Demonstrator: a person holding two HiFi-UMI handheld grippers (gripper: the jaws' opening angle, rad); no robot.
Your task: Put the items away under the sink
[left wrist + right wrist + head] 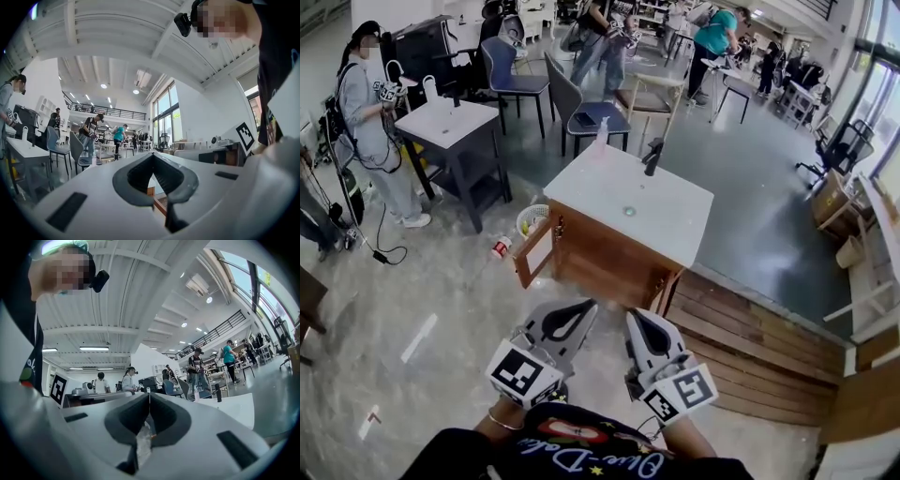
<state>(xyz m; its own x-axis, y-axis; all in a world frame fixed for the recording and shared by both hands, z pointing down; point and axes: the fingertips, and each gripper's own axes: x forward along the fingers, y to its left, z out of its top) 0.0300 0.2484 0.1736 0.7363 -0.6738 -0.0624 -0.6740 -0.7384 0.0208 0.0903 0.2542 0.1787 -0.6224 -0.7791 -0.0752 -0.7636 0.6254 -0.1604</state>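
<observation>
Fingers (137,174) of the left gripper (152,155) closed tip to tip, nothing between them. Fingers (165,417) of the right gripper (149,394) likewise pressed together and empty, only pale floor showing through the hollow below the tips. Both grippers held level and side by side low in the head view, near each other but apart, pointing toward a wooden sink cabinet (600,258) just ahead.

On the cabinet: a white top, a small round drain (629,211), a black faucet (652,155) at the far edge and a slim bottle (602,131) at the far corner. One cabinet door (534,251) swung open on the left side.

On the floor (441,300) beside that door, a pale bowl (523,216) with small green and yellow items inside. Nearer, a small can (500,247) lying just left of the door.

Further left, a person (370,103) standing at a small white table (445,122). Beyond, chairs (511,70) and more people in a large bright hall.
</observation>
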